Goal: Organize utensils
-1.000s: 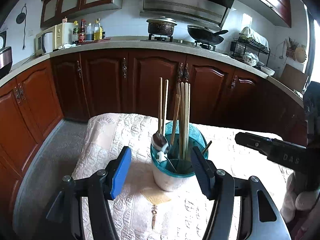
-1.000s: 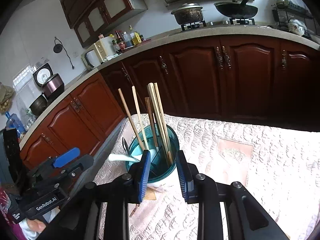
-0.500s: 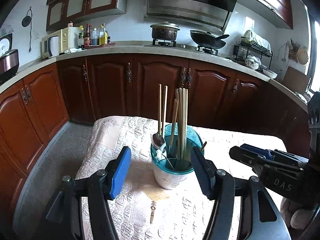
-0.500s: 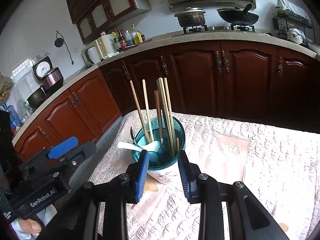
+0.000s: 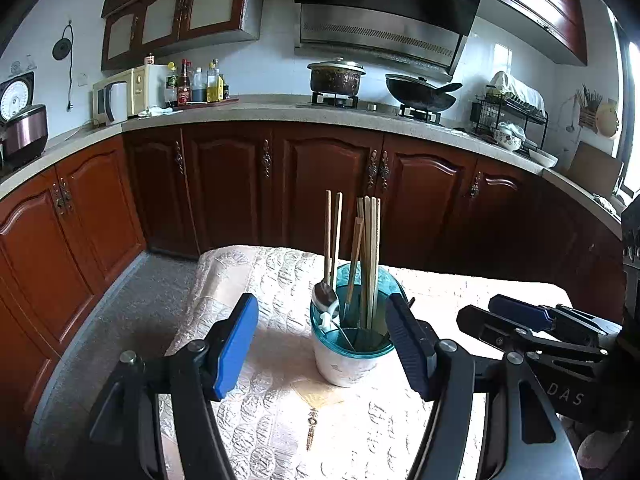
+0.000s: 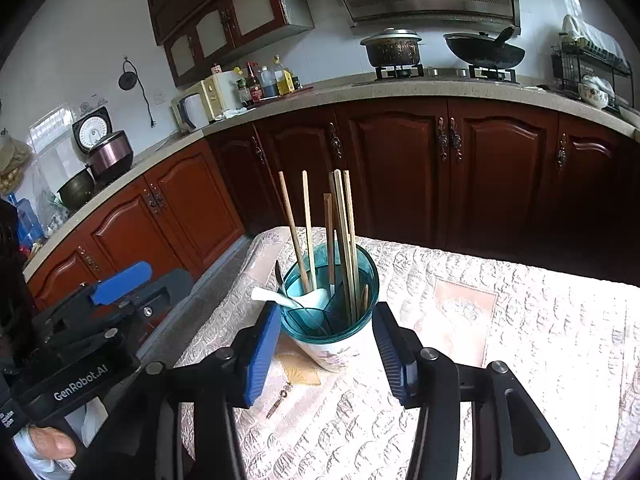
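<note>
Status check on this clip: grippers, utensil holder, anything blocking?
Left gripper open, empty. Right gripper jaws opening, nothing between pads. Utensil holder upright on quilted cloth, chopsticks and spoons inside. Nothing in the way.

The right hand-held gripper [image 6: 327,354] spread its jaws, which were still opening, from a narrow gap to one wider than the utensil holder [image 6: 334,312]. The left hand-held gripper [image 5: 322,342] opened slightly further. Both drew back from the holder, which looked smaller.
</note>
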Demonstrator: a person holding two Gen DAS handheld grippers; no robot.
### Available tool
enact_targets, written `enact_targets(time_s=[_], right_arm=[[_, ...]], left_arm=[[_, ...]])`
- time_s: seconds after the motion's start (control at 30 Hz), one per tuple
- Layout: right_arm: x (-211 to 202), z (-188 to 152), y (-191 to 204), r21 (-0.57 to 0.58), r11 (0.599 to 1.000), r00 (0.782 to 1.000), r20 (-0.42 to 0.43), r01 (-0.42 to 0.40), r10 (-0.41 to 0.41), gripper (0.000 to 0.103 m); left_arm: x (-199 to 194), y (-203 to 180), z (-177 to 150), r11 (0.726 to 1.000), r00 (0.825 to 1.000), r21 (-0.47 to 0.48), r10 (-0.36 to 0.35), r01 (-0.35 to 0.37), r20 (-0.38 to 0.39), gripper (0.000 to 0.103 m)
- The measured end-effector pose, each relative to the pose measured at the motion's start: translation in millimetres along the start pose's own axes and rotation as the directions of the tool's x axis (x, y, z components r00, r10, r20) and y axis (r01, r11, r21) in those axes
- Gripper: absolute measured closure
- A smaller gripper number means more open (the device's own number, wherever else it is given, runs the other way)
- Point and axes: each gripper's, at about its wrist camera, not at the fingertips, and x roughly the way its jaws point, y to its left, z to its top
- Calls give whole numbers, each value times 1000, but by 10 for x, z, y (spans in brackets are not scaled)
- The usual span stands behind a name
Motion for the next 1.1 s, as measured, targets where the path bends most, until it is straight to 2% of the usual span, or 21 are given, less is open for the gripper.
enact_targets(time_s=[0.4,1.1], right_arm=[[0,16,43,-21,1000,1000,1,16,-16,46],[37,-14,66,-26,999,999,-17,33,-33,42]], left_arm=[[-22,60,36,1000,1000,-13,27,-27,12,36],[-1,59,3,999,999,-18,34,-34,10,36]])
